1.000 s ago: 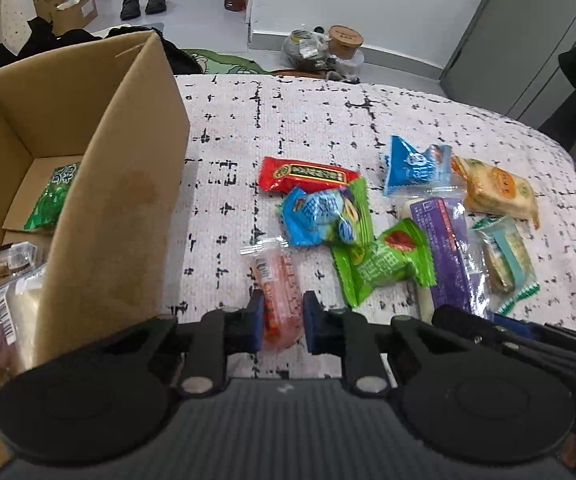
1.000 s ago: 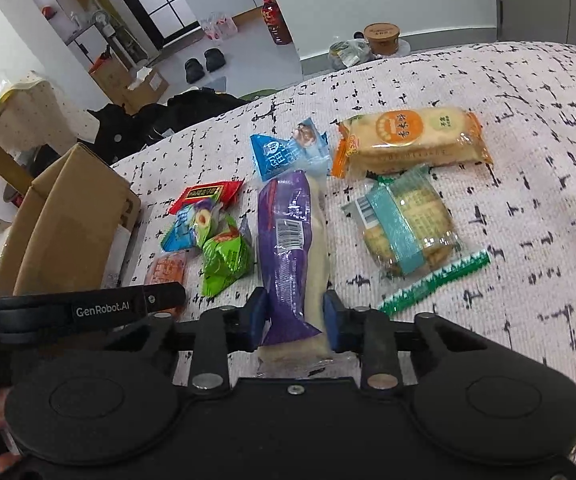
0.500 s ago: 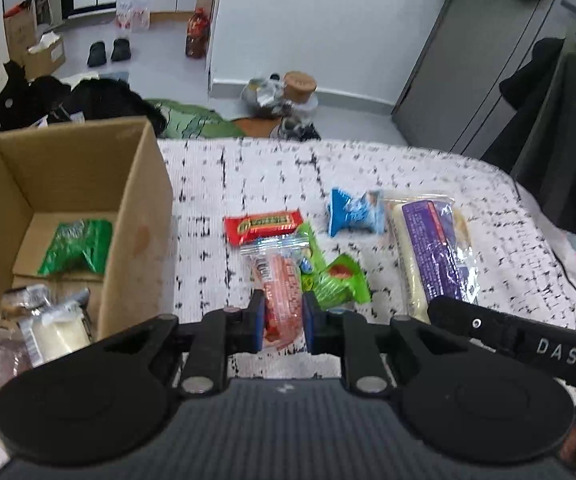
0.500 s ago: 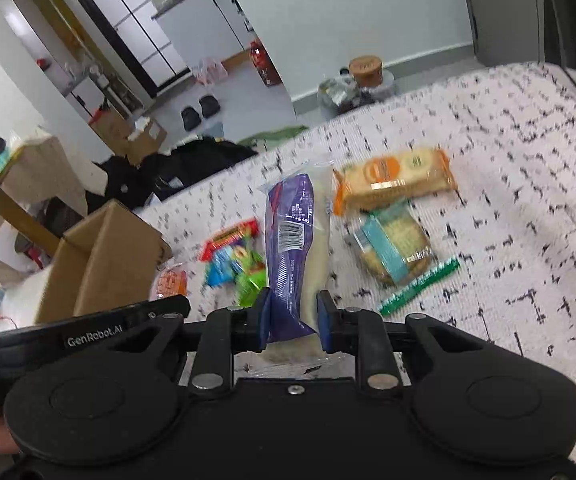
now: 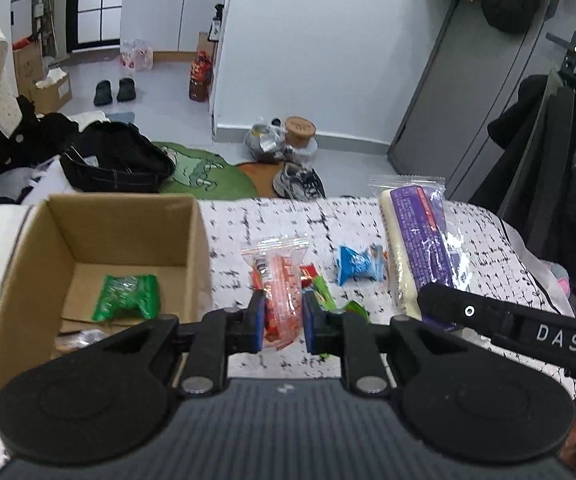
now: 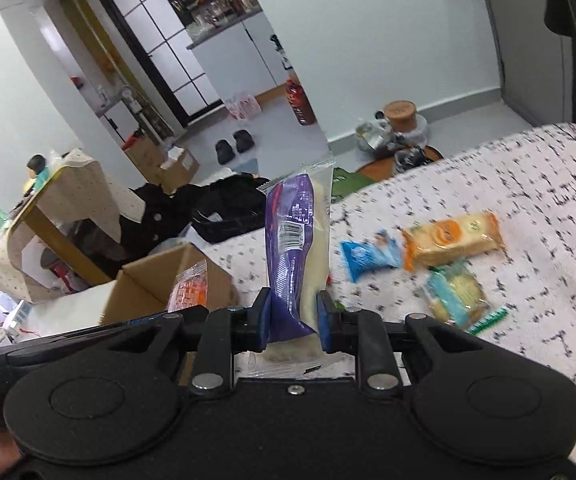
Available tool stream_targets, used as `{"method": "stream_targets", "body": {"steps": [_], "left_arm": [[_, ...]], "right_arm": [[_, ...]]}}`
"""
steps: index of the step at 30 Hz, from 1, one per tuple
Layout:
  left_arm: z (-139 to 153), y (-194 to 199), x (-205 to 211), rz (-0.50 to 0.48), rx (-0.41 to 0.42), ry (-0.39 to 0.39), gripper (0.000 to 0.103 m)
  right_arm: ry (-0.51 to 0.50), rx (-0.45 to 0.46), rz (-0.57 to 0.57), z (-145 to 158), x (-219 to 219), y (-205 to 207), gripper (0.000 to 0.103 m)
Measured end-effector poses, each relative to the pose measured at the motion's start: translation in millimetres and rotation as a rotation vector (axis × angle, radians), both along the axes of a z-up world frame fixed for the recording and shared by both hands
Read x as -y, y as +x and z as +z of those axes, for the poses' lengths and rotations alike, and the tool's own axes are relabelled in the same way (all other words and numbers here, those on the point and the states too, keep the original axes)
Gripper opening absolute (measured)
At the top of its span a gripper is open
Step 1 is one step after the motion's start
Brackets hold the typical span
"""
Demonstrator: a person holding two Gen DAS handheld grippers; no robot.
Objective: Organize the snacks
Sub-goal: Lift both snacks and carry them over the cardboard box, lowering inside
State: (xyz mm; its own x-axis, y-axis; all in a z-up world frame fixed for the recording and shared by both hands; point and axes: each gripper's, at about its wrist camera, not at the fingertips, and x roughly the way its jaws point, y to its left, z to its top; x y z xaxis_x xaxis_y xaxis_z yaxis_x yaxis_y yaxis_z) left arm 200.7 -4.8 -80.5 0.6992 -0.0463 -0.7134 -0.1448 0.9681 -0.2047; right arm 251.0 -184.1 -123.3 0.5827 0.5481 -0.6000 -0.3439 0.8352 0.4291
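Note:
My left gripper [image 5: 284,320] is shut on a clear packet of orange-red snacks [image 5: 280,280] and holds it up above the patterned table [image 5: 272,220], just right of the open cardboard box [image 5: 100,236]. A green packet [image 5: 128,296] lies inside the box. My right gripper [image 6: 293,322] is shut on a long purple and cream packet [image 6: 296,248], lifted and tilted upright; it also shows in the left wrist view [image 5: 420,240]. The orange-red packet [image 6: 188,288] and the box [image 6: 148,284] show in the right wrist view at lower left.
On the table lie a blue packet [image 6: 368,254], an orange-cream biscuit packet [image 6: 452,236], a teal-banded cracker packet [image 6: 456,296], and green packets [image 5: 328,300] under my left gripper. Clothes, shoes and bags lie on the floor beyond the table.
Both grippers have risen and tilted up with their packets; the purple packet and the orange-red packet are now well off the table. The left gripper has drawn back from the box.

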Motion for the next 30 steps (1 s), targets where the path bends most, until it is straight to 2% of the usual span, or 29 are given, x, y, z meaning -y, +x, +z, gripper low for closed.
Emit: {"method": "stream_targets", "body": {"steps": [19, 30], "left_arm": [[15.0, -28.0, -75.4, 0.097, 0.047, 0.046, 0.018], [0.0, -30.5, -117.0, 0.128, 0.03, 0.038, 0.018]], "right_arm": [[0.008, 0.07, 0.099, 15.4, -76.4, -15.1, 0.023], [0.009, 0.019, 0.145, 2.5, -120.3, -20.8, 0.023]]}}
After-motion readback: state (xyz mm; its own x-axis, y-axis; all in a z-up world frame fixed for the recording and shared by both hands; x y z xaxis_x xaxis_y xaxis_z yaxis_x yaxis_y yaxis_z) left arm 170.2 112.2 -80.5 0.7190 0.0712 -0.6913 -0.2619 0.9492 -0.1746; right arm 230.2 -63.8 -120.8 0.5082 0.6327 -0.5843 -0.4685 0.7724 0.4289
